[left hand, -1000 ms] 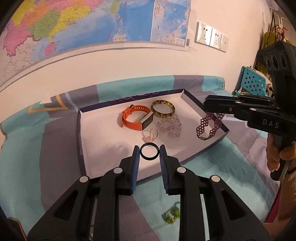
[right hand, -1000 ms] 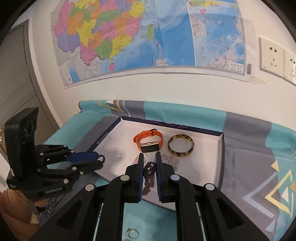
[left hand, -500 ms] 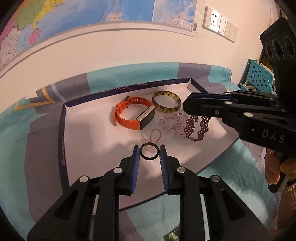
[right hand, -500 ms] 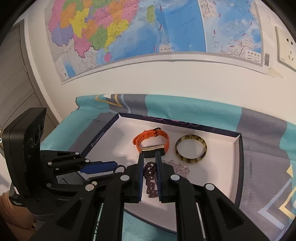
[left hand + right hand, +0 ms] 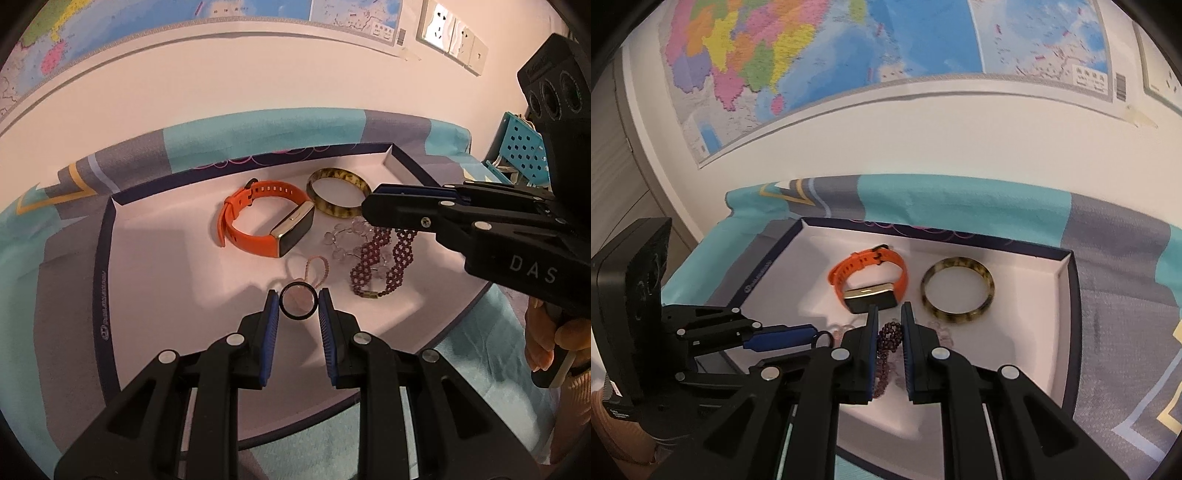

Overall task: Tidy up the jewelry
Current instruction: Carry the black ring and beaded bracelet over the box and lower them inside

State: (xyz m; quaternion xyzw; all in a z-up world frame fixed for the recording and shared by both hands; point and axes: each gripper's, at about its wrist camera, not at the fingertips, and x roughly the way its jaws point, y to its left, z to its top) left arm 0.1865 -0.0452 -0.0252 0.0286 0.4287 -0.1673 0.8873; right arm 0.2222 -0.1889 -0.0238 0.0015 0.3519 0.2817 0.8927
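Left tongs pinch black ring; orange watch in tray.

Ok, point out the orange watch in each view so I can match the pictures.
Left wrist view: orange watch lies centre, in the white tray, left of the tortoiseshell bangle.
Right wrist view: orange watch sits centre, just beyond the fingertips.
Shared landmark: the bangle lies right of it in both.

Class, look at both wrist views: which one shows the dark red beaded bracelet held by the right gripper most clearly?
The left wrist view: the beaded bracelet hangs in full sight below the right gripper. The right wrist view shows only a strip between its fingers.
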